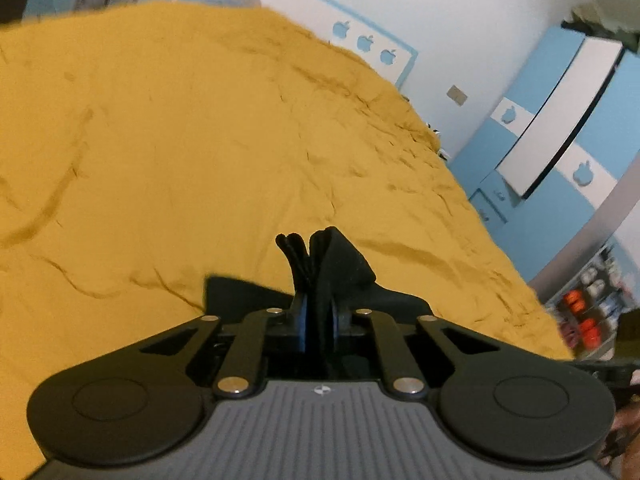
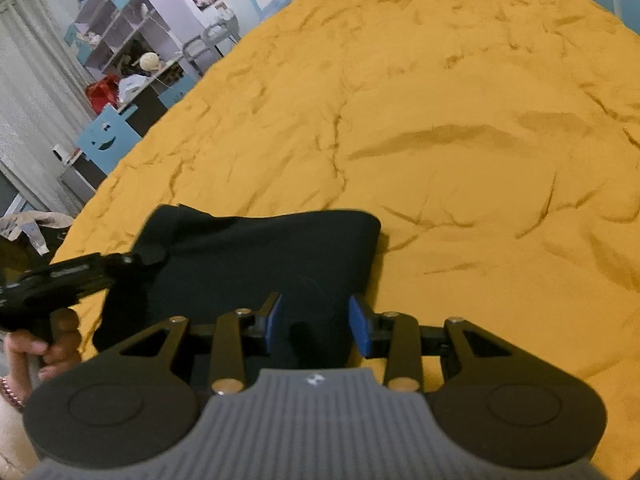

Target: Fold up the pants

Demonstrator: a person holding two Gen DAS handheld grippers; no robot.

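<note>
Two tools [image 1: 319, 322] [image 2: 316, 326], black pants [image 2: 260, 256]

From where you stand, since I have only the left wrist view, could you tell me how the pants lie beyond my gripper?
Observer: The black pants lie as a compact folded bundle on the yellow bedspread, near its edge.
Operator: Thank you; is the right gripper holding them too?
Observer: No, the right gripper is open, its blue pads apart above the cloth.
Operator: And where does my gripper hold?
Observer: The left gripper pinches the bundle's left corner.
</note>
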